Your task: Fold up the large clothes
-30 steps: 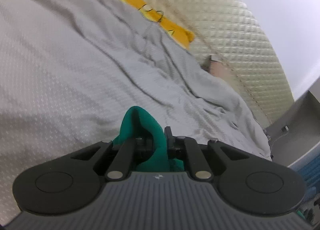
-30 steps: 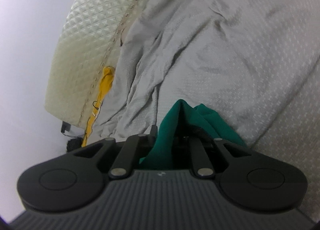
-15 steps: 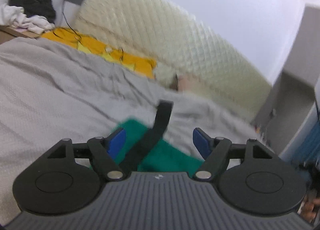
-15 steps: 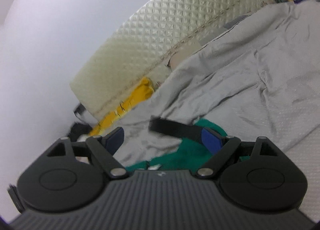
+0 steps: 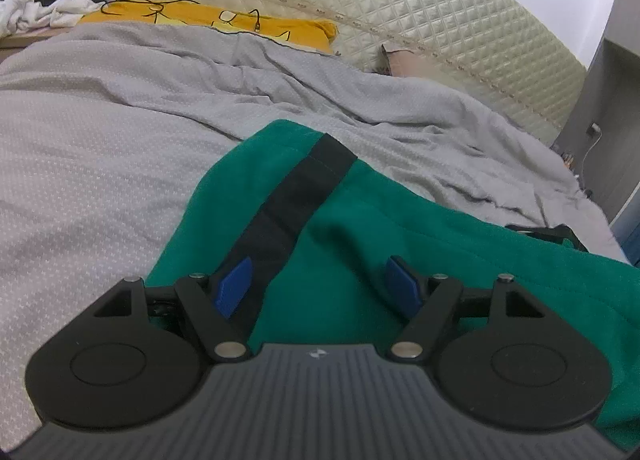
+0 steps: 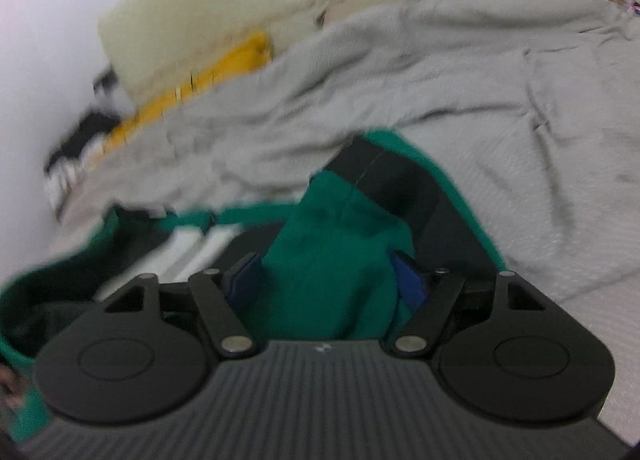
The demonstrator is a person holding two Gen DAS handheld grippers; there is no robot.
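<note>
Both grippers letting go since earlier — left gripper standing wide, empty; right gripper closing around garment at 12 o'clock — snagging risks undoing fold.

1. Soft, even, bright light fills both views; shadows are faint.
2. The left wrist view is sharp, with fisheye bending at its edges.
3. The right wrist view is smeared by motion blur, worst toward its left edge.
</note>
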